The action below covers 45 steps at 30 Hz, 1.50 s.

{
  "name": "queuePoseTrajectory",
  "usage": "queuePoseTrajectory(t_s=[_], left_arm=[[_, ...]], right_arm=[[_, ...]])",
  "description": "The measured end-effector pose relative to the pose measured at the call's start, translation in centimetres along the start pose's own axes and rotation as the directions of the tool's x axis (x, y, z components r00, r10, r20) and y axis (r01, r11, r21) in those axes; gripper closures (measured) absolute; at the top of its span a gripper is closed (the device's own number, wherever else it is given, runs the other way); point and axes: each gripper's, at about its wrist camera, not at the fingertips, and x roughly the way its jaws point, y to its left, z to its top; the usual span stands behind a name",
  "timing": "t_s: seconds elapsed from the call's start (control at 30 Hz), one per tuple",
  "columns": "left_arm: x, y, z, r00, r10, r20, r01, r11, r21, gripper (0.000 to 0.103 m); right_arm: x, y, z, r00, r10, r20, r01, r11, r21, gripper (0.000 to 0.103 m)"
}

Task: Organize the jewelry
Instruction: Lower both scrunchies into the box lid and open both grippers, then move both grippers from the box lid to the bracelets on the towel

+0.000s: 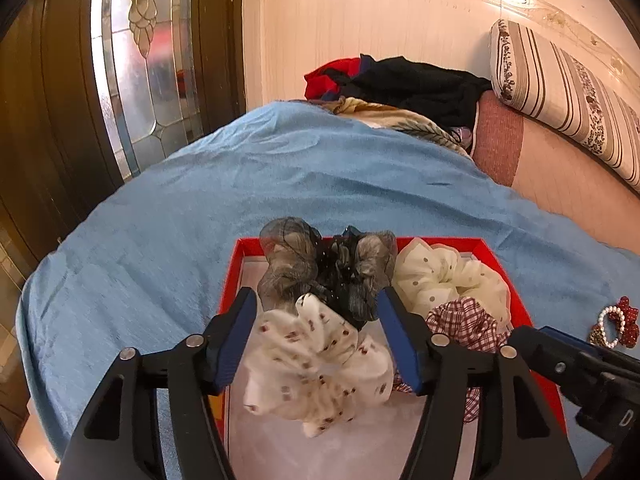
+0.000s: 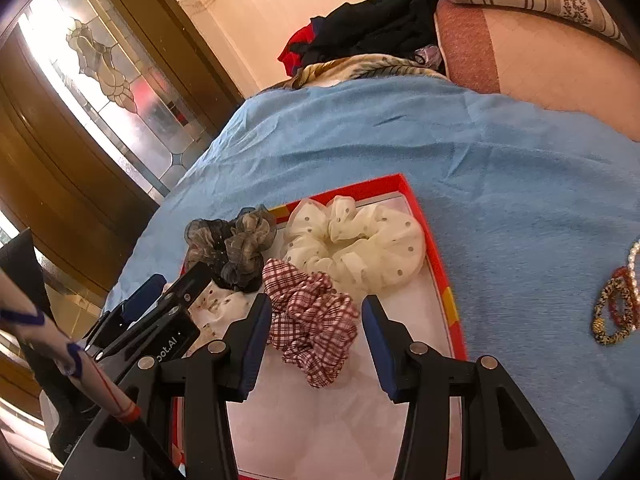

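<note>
A red tray (image 1: 486, 246) (image 2: 440, 256) with a white floor lies on the blue blanket. In it lie a grey-black sheer scrunchie (image 1: 328, 264) (image 2: 232, 244), a cream dotted scrunchie (image 1: 452, 276) (image 2: 356, 244), a red plaid scrunchie (image 1: 468, 324) (image 2: 312, 320) and a white patterned scrunchie (image 1: 316, 364) (image 2: 216, 304). My left gripper (image 1: 316, 308) is open, its jaws either side of the white patterned scrunchie. My right gripper (image 2: 316, 312) is open over the plaid scrunchie. Beaded bracelets (image 1: 614, 326) (image 2: 616, 304) lie on the blanket right of the tray.
The blue blanket (image 1: 240, 184) covers a bed. A pile of dark and red clothes (image 1: 400, 84) and a striped pillow (image 1: 568, 96) lie at the far end. A wooden door with leaded glass (image 1: 140, 60) stands to the left.
</note>
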Motion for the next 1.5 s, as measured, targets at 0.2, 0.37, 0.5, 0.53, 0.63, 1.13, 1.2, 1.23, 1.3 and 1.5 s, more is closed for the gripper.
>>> queuePoseTrajectory(t_s=[0.2,0.37,0.5,0.53,0.63,1.13,1.2,1.23,1.3,1.5], left_arm=[[-0.8,-0.6,0.3,0.999,0.011,0.036,-0.011,1.0,0.004,0.034],[-1.6,-1.7,0.5,0.998,0.012,0.069,-0.013,1.0,0.005,0.03],[-2.7,-3.5,0.7,0.994,0.013,0.113,-0.014,1.0,0.013,0.03],[-3.0,-4.1,0.6,0.992,0.009,0.123,-0.011,1.0,0.013,0.03],[-3.9,-6.3,0.5,0.987,-0.013,0.159,0.008,0.999,0.033,0.03],[-6.0,-17.2,-3.8,0.961,-0.275,0.032,0.258,0.931,0.257,0.029],[-5.9,-17.8,-4.5,0.95,-0.313,-0.013,0.306,0.918,0.253,0.029],[-5.9,-18.3,-4.9,0.945,-0.325,-0.033,0.323,0.912,0.254,0.029],[-5.8,-19.8,-5.7,0.929,-0.359,-0.087,0.369,0.89,0.267,0.029],[-4.2,-25.5,-6.9,0.916,-0.359,-0.18,0.4,0.856,0.329,0.029]], right_arm=[[-1.4,-0.6,0.0,1.0,0.003,0.015,-0.003,1.0,0.016,0.052],[-2.8,-1.7,-0.1,1.0,0.002,0.029,-0.003,0.999,0.039,0.052],[-4.1,-2.7,-0.3,0.999,-0.007,0.043,0.005,0.999,0.053,0.052],[-4.6,-3.2,-0.4,0.999,-0.011,0.047,0.008,0.998,0.057,0.052],[-6.6,-5.0,-1.1,0.997,-0.023,0.069,0.017,0.997,0.08,0.052],[-17.8,-21.5,-5.3,0.963,-0.179,0.203,0.112,0.946,0.305,0.052],[-18.6,-24.8,-6.0,0.96,-0.181,0.216,0.083,0.914,0.398,0.052],[-18.8,-25.5,-6.0,0.959,-0.182,0.218,0.078,0.906,0.416,0.052],[-19.6,-27.4,-5.9,0.952,-0.204,0.229,0.08,0.885,0.458,0.052],[-21.0,-29.4,-5.9,0.947,-0.191,0.256,0.038,0.864,0.503,0.052]])
